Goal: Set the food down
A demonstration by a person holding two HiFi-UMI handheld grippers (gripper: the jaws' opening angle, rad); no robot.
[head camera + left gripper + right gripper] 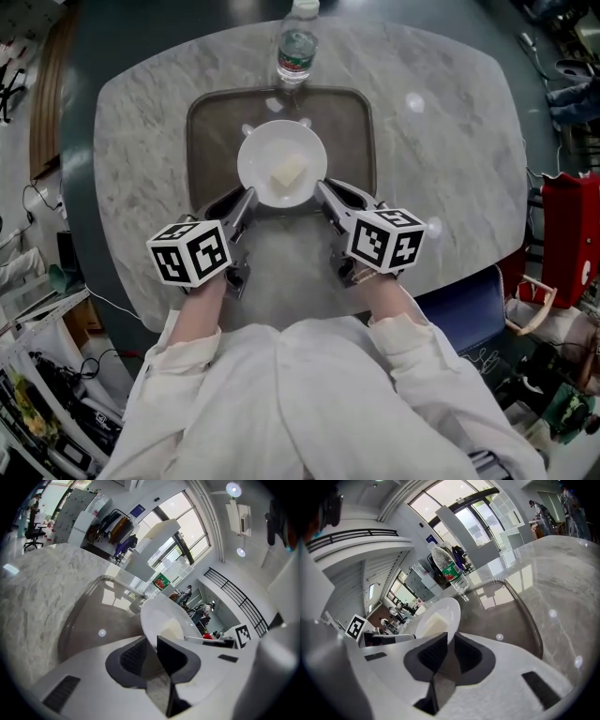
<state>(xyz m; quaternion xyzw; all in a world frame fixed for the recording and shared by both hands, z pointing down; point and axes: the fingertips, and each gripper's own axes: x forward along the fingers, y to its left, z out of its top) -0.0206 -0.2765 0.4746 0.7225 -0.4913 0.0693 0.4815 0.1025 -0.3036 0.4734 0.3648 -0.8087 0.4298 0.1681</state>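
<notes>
A white plate (281, 164) with a pale block of food (289, 172) on it hangs over the near half of a dark tray (211, 122). My left gripper (246, 199) is shut on the plate's near-left rim. On the near-right rim my right gripper (322, 192) is shut as well. In the left gripper view the plate (166, 620) rises from between the jaws, with the tray (89, 620) beyond it. The right gripper view shows the plate (436, 616) pinched between its dark pads (466, 653) above the tray (506, 616).
The tray lies on a rounded marble table (450, 159). A clear water bottle (297, 42) with a green label stands just past the tray's far edge, also seen as the bottle (449, 569). A red bag (567, 234) and clutter sit off the table's right side.
</notes>
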